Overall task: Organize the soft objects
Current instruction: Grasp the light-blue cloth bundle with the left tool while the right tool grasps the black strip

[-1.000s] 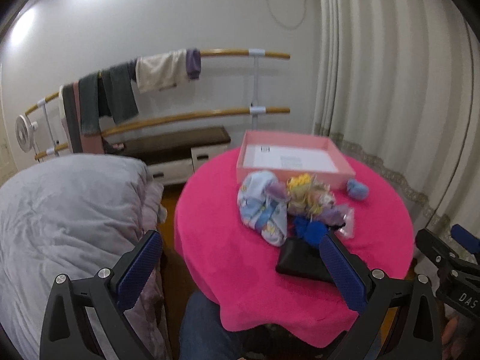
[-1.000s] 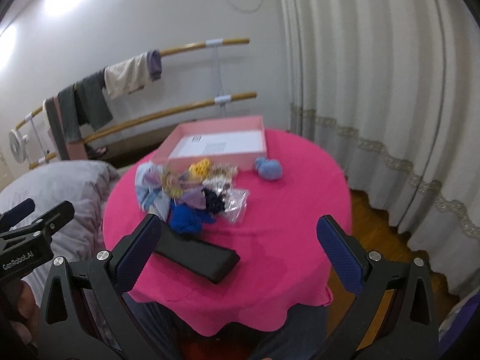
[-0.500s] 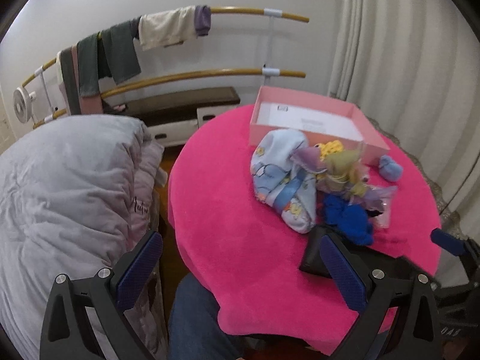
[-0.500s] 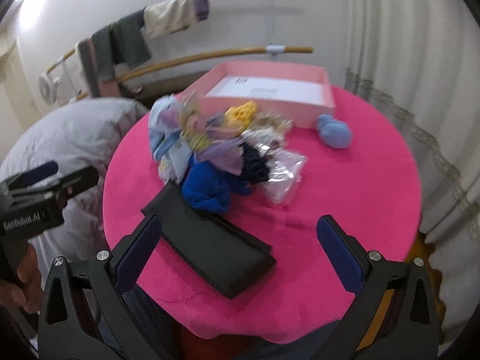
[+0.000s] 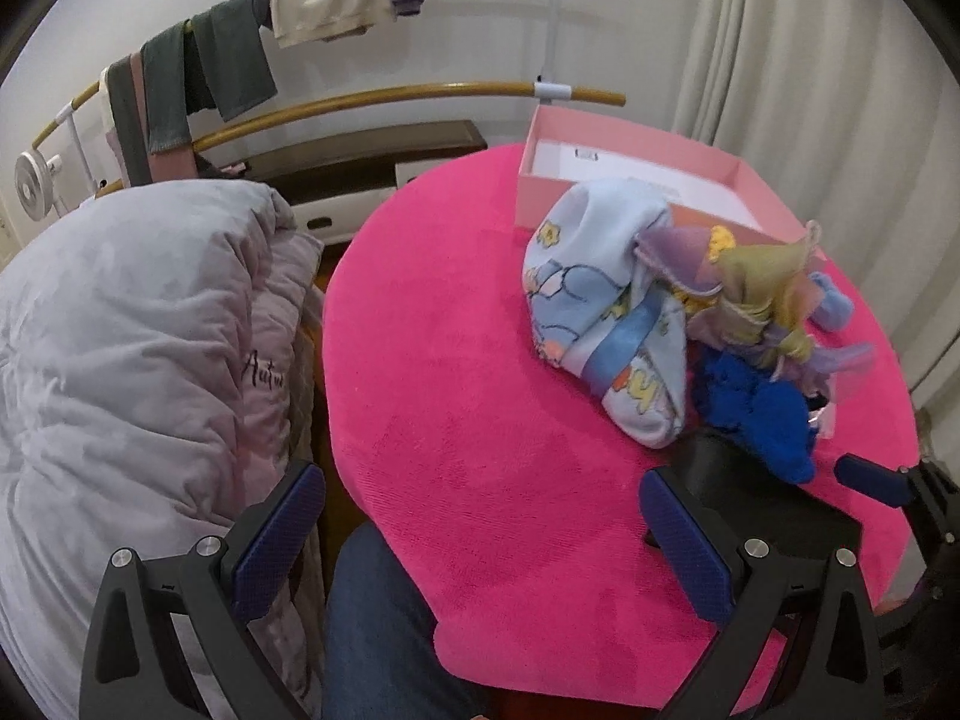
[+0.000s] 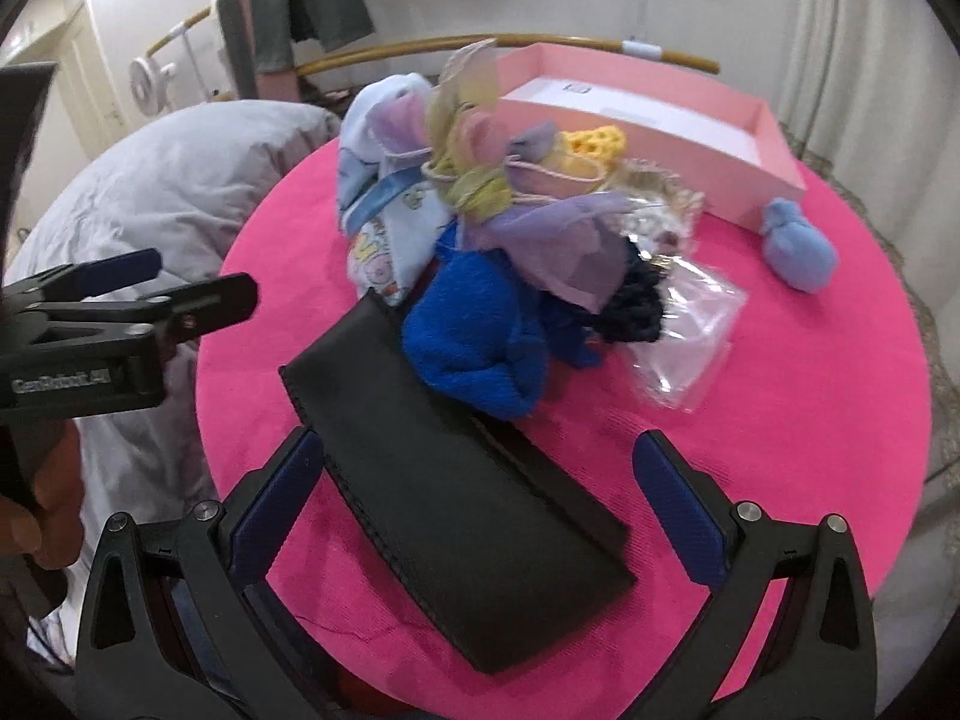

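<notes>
Our right tongs hang wide open over the black pouch, gripping nothing. Left tongs gape too, empty, above bare pink worktop. The soft pile sits at twelve o'clock from the right tongs, the pink box beyond it at one o'clock. Risk: those gauzy bags look tangled by their strings, we think, so lifting one may drag its neighbours off the worktop.

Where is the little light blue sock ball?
In the right wrist view the light blue sock ball sits alone on the pink tablecloth, right of the pile, just in front of the pink box.
</notes>
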### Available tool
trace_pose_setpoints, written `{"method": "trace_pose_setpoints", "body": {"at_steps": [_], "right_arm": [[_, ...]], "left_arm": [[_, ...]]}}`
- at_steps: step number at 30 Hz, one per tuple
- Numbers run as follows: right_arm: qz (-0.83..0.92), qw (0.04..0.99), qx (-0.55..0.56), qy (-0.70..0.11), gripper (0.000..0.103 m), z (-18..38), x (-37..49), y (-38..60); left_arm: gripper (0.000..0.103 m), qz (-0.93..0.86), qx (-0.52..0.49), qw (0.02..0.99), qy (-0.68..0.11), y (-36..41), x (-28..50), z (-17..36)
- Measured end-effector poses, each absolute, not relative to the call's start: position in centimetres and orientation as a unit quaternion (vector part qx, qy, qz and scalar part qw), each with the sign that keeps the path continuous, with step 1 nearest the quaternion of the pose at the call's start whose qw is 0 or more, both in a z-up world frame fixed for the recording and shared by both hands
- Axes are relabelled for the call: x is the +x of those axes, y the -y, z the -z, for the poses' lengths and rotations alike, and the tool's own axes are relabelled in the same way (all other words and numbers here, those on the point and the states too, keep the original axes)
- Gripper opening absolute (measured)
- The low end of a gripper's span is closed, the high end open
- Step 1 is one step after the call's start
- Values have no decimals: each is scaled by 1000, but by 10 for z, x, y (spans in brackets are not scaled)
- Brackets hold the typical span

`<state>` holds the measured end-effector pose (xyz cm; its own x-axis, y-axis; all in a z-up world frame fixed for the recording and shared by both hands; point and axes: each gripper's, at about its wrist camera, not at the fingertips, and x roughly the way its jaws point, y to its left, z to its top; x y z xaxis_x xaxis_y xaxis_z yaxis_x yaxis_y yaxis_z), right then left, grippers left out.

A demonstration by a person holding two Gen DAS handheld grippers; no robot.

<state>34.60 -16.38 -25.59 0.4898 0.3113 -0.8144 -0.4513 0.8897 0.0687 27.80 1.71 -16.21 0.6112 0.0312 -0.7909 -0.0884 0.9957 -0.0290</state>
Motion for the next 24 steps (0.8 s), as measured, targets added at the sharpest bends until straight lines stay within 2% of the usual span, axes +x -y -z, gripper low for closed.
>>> {"method": "trace_pose_setpoints", "body": {"at_steps": [2,4,5,7,10,13,24], "right_arm": [[-235,851,-97,-460,98,260,346,156],[-243,841,-133,-465,85,269,343,144],[-241,840,-142,-465,83,272,343,140],[-243,847,-119,-457,69,271,345,146],[-260,846,-81,-458,55,266,350,162],[-265,840,-95,-464,50,266,345,171],[-259,848,-54,-459,49,254,342,204]], "left_arm": [[103,-34,-33,895,-443,-17,282,167],[103,-34,-32,895,-444,-17,284,169],[103,-33,-31,895,-444,-16,285,170],[103,-31,-31,895,-445,-15,284,170],[103,-21,-34,894,-446,-11,283,171],[103,-7,-36,894,-446,-4,281,171],[103,-15,-26,898,-439,11,305,176]]}}
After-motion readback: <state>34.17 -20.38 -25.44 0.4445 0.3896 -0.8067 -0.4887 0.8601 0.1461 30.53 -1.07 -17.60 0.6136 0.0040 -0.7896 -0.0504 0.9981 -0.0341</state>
